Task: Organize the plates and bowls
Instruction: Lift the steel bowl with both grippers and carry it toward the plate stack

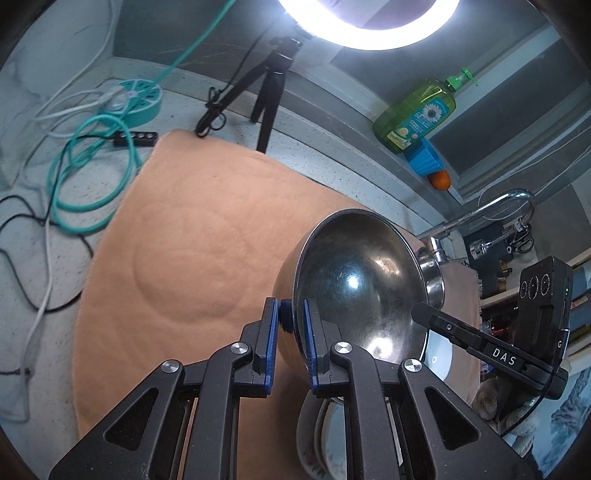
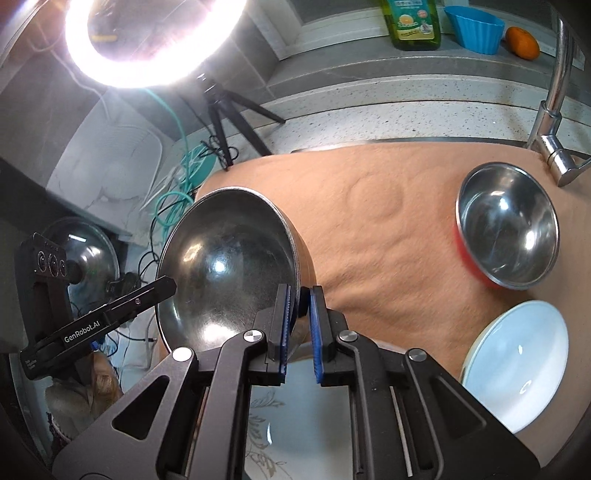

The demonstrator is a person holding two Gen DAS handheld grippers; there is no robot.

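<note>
Showing red-sided bowl [image 2: 508,230], white plate [image 2: 517,363]: right wrist view only.

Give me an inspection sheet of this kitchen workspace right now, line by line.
Surface: orange mat on speckled counter.
Job's things: large steel bowl lifted; red-sided steel bowl, white plate on mat.
Clutter: soap bottle, blue cup, orange on ledge.
Grippers: left gripper, right gripper clamp opposite rims.
Cables: teal cable coiled beside mat.
Surroundings: ring light, tripod, faucet.
</note>
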